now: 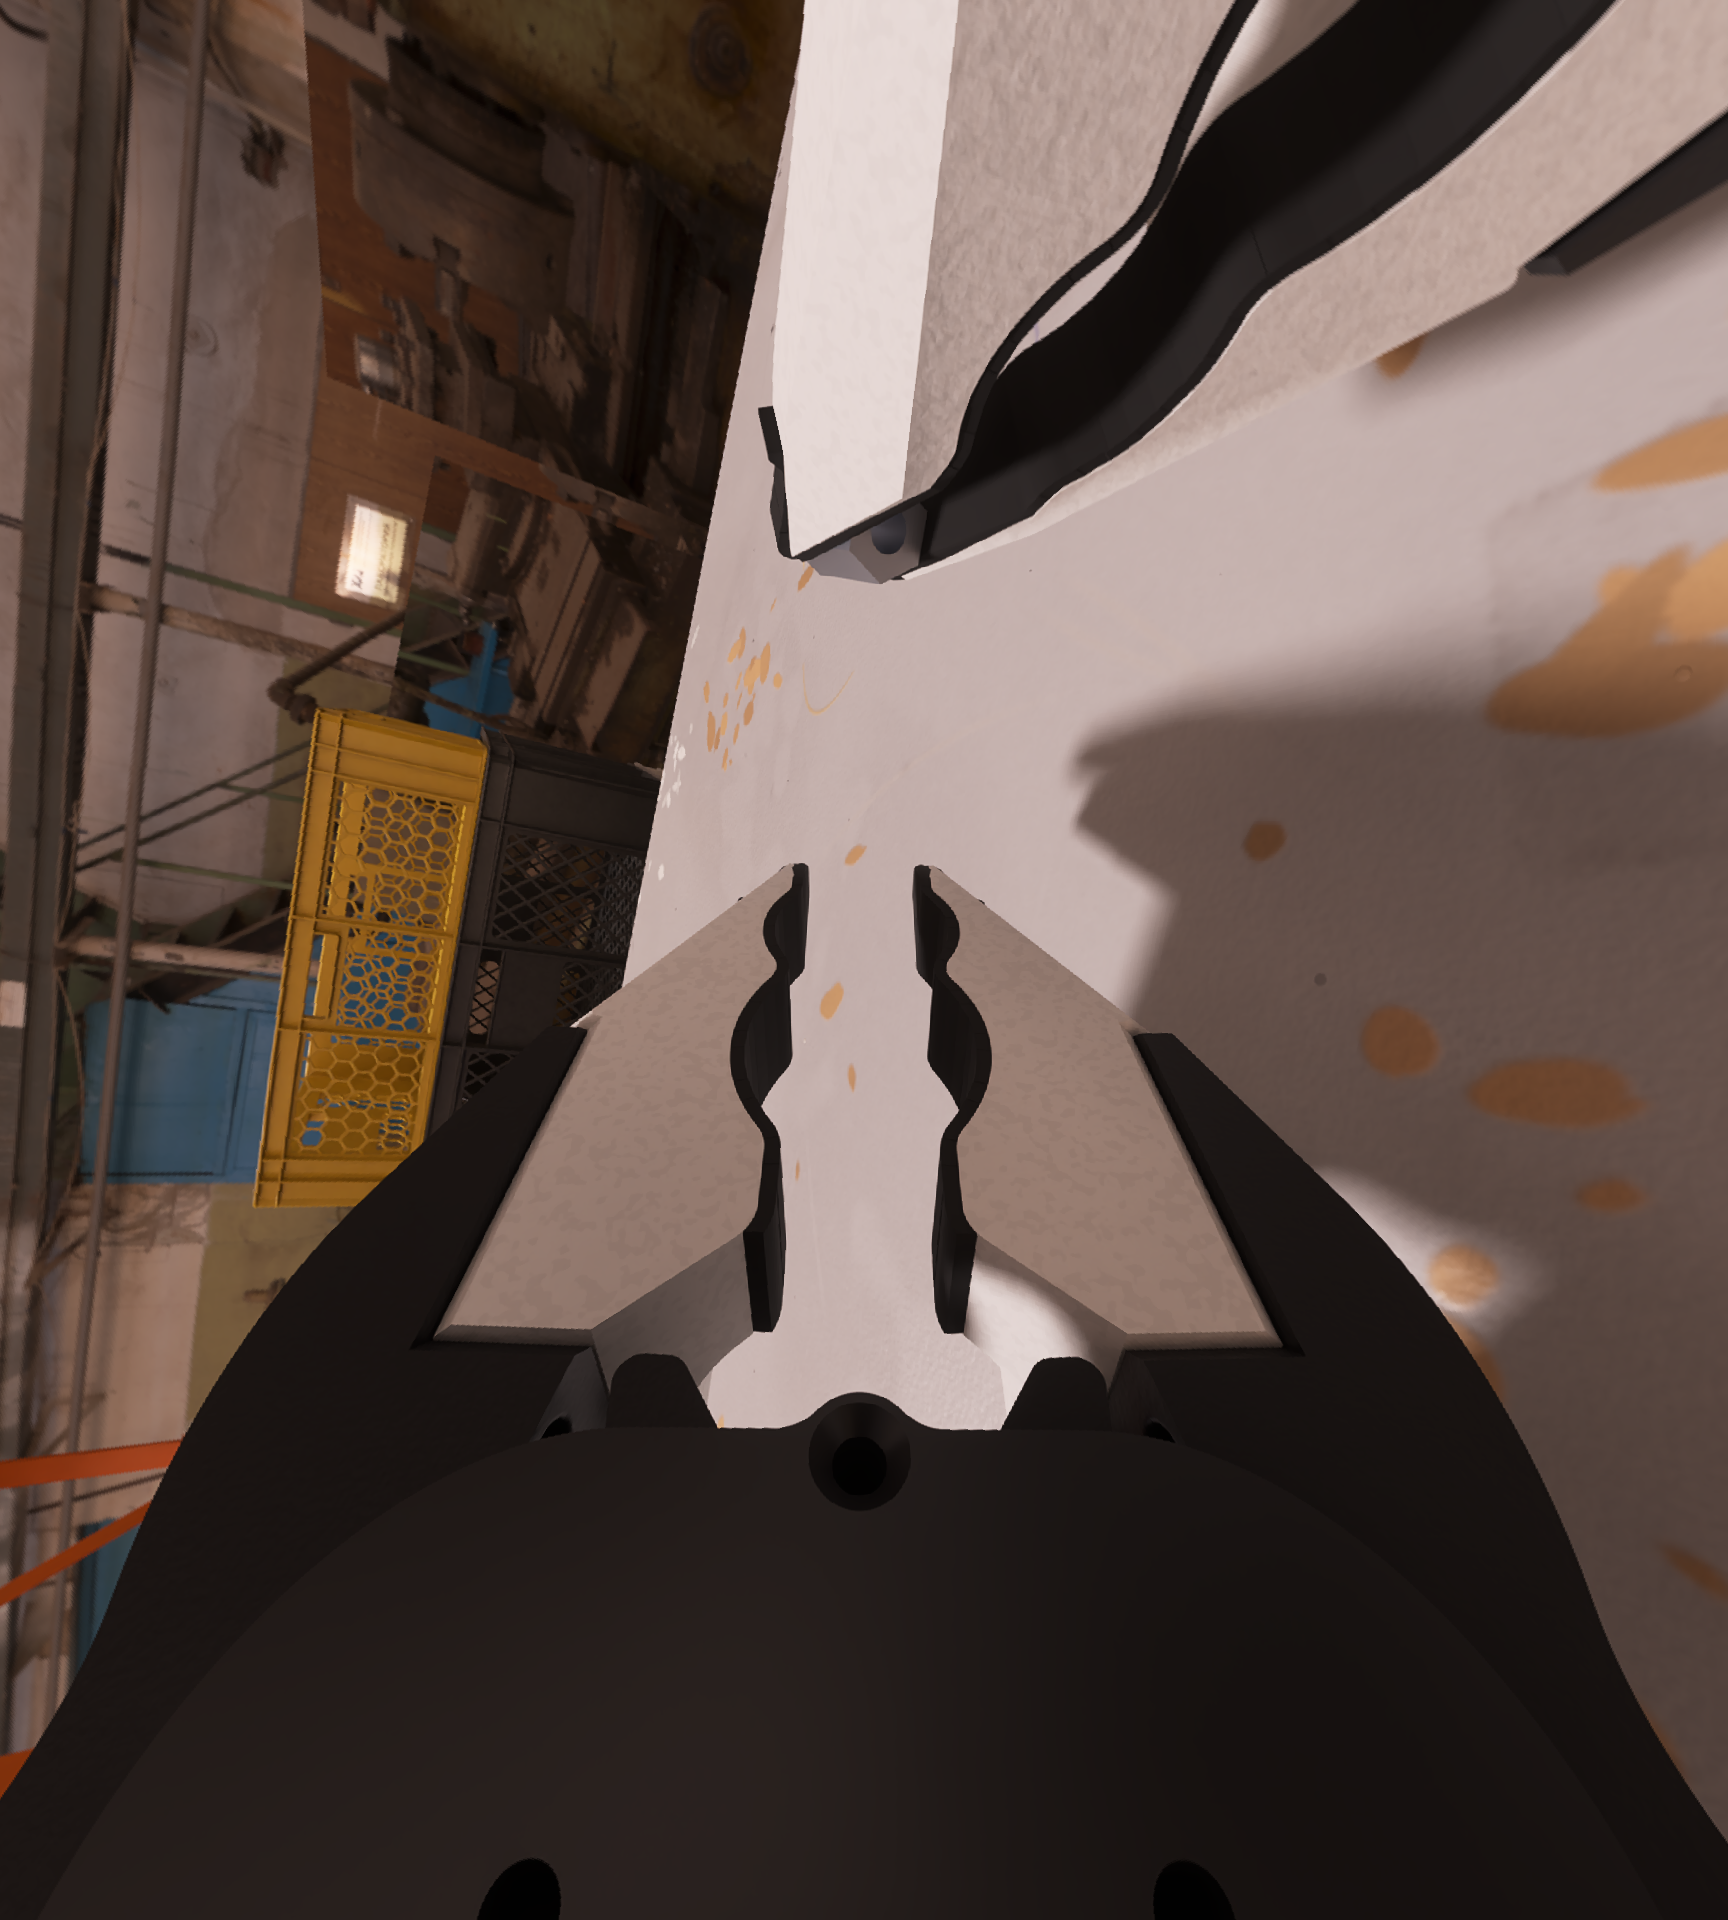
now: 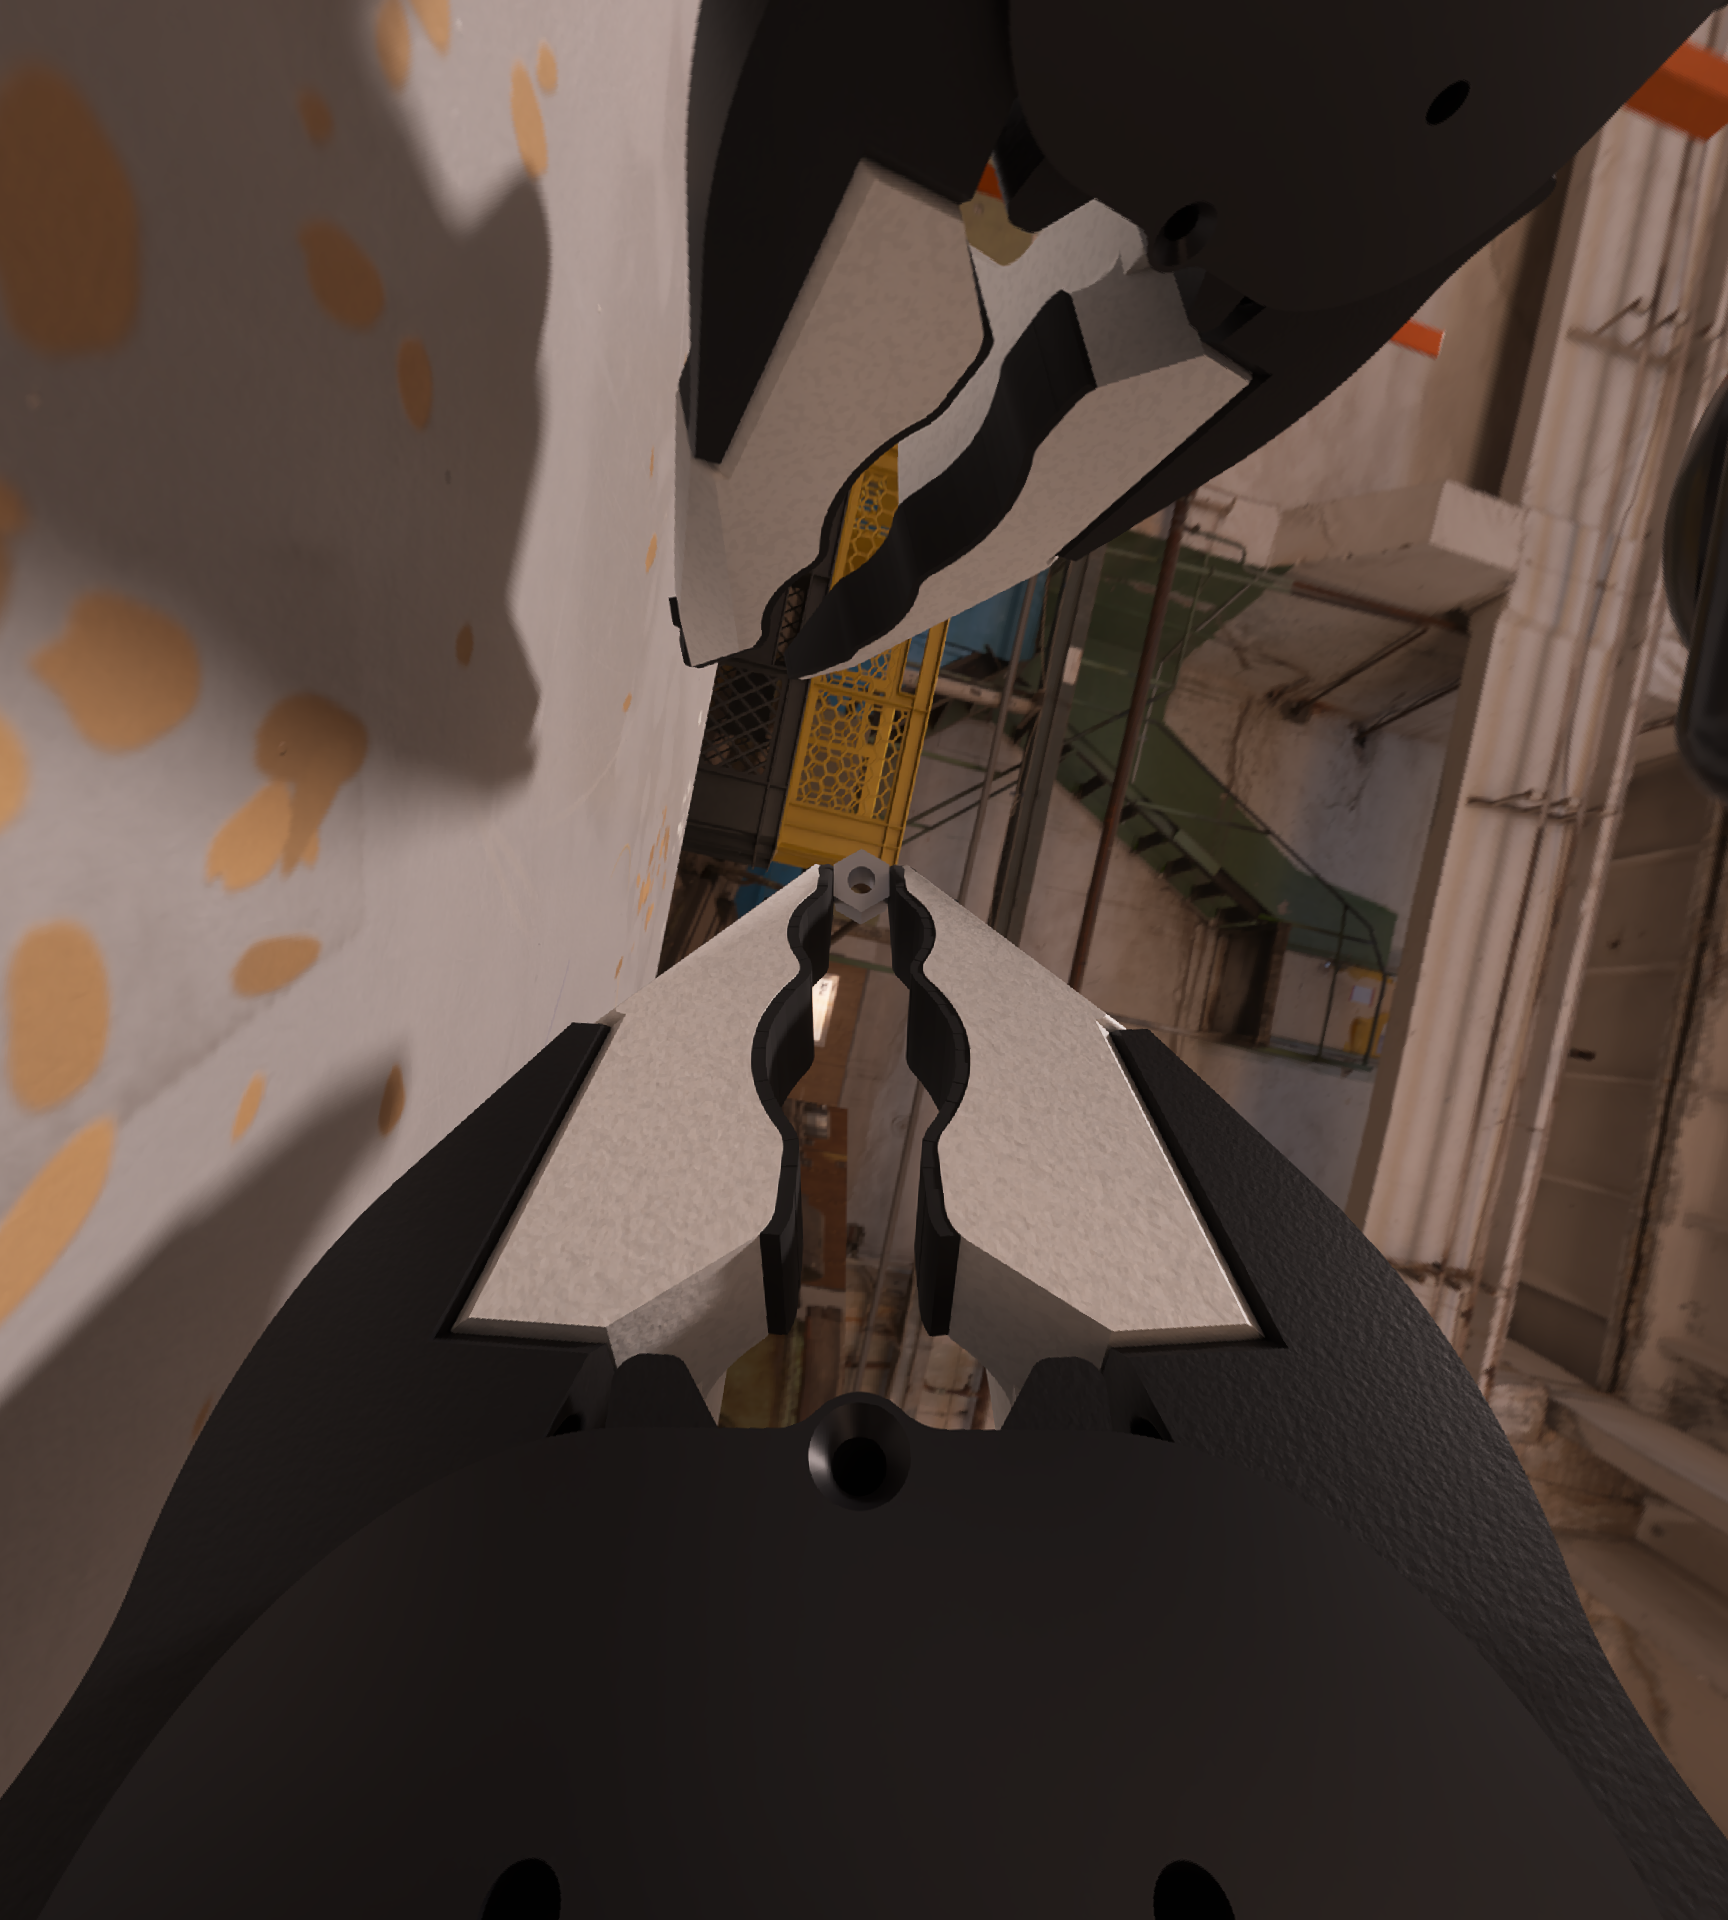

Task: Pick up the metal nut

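Two grippers in play, and we see the metal nut [image 2: 860, 884] pinched at the very tips of the right gripper [image 2: 860, 883] — a small grey hex nut with its bore facing the camera, clamped between the black pads [image 2: 810, 935], clear of the table. Behind the nut in the right wrist view we have open background: a yellow crate [image 2: 855, 748] stacked beside a black crate [image 2: 744, 748], a green staircase [image 2: 1224, 790] and pale walls. The white table [image 2: 340, 582] with orange blotches fills the left side of that view, tilted steeply, with gripper shadows across it. The left gripper [image 2: 735, 649] shows at the top of the same view, pointing down toward the table edge, fingers slightly apart, nothing between them. In the left wrist view we confirm it: left gripper [image 1: 860, 883] jaws parted, empty, only the blotched table surface [image 1: 1255, 644] visible in the gap. Farther up that view the right gripper [image 1: 855, 556] comes in from the upper right, and the nut [image 1: 881, 545] sits at its tips, grey faces and bore just visible, close above the table near its edge. We can't tell from this angle whether the nut touches the surface there; the right wrist view reads it as lifted. Yellow crate [image 1: 382, 956] and black crate [image 1: 553, 914] sit past the table edge on the left, with orange tape [image 1: 29, 1475] low in the corner.
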Tool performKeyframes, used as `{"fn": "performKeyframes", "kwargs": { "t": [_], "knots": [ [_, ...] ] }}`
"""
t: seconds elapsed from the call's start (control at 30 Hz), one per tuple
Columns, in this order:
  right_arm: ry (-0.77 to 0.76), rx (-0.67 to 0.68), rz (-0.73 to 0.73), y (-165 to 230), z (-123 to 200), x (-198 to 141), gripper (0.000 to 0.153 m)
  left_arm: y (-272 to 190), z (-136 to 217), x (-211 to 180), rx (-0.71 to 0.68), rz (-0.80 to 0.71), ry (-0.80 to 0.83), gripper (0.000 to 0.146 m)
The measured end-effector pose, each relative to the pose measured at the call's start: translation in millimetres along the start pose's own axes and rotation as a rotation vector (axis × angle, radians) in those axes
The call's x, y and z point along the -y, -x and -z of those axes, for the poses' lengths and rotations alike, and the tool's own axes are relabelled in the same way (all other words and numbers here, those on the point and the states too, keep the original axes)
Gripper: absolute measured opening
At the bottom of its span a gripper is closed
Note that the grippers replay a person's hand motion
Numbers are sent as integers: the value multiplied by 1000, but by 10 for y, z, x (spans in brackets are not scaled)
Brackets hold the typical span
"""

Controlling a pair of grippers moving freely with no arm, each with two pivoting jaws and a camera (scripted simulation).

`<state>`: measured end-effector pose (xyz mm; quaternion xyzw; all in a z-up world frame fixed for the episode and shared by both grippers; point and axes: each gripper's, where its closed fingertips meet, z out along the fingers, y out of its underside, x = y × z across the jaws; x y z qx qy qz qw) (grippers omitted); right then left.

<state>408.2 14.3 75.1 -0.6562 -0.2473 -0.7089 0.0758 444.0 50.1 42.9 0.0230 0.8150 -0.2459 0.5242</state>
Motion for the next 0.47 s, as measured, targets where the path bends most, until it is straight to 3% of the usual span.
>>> {"fn": "performKeyframes", "kwargs": {
  "t": [0.47],
  "knots": [
    [63, 65, -32, 68, -28, 17, 10, -63, -67, -43, -38, 36, 78, 19]
  ]
}}
